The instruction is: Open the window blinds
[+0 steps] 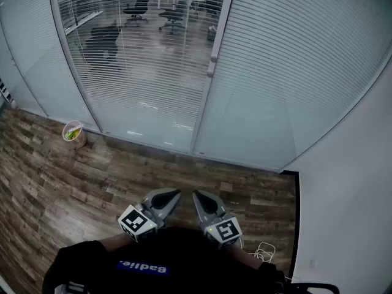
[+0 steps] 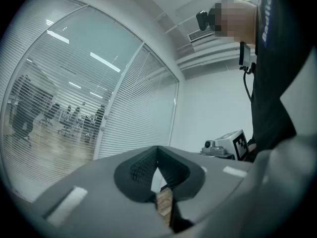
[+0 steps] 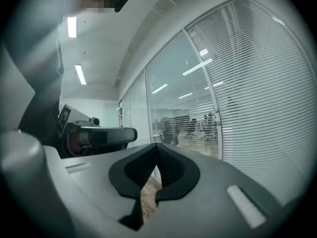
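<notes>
Blinds point(image 1: 147, 66) upright, long axis of slats point(image 1: 288, 66) horizontal.

Wood-plank floor point(image 1: 73, 176) is meeting the glass partition point(image 1: 153, 72); office chairs point(image 1: 138, 5) are standing beyond; ceiling light strips point(image 3: 79, 74) are glowing.

Wood-plank floor point(image 1: 61, 176), dark brown, worn grain. Small cup point(image 1: 73, 133) with green contents on floor at far left. Loose white cable point(image 1: 264, 250) coiled on floor near plain white wall point(image 1: 349, 195). Black office chairs point(image 1: 137, 6) in far room. Ceiling strip lights point(image 3: 72, 27) lit. Air-conditioner unit point(image 2: 200, 35) high on wall.
</notes>
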Demonstrator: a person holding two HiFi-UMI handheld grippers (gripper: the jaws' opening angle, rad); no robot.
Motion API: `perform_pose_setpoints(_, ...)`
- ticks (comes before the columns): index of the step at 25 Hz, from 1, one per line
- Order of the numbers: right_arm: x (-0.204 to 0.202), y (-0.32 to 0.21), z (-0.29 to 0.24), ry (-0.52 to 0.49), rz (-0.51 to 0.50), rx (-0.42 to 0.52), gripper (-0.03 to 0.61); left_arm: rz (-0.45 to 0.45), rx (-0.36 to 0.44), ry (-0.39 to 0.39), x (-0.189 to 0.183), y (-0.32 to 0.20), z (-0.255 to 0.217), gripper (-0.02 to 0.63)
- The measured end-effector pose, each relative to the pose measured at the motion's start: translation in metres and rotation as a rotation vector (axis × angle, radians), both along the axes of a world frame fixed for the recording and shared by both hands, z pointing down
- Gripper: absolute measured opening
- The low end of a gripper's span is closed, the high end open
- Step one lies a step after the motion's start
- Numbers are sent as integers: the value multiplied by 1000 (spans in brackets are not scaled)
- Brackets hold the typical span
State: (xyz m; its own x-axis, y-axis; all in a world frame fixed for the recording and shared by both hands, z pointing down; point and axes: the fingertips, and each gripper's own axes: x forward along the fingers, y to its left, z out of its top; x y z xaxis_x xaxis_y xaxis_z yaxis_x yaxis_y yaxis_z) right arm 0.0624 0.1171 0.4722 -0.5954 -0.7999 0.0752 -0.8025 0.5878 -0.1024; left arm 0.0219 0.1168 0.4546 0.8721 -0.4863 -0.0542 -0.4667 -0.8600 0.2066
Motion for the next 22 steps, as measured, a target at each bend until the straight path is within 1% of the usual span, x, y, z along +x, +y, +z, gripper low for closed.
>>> perform_pose_setpoints(8, 7, -4, 8, 16, -29, -2, 1, -25, -9, -7, 7, -4, 4, 0)
perform_pose_setpoints(14, 17, -3, 2, -38, -33, 18, 3, -32, -25, -2, 19, -2, 10, 0)
perform_pose_setpoints(18, 20, -7, 11, -62, -67, 5, 3, -62, -27, -26, 24, -4, 16, 0)
perform_pose_setpoints(22, 29, -13, 24, -64, -89, -28, 3, -115, -36, -34, 25, -11, 17, 0)
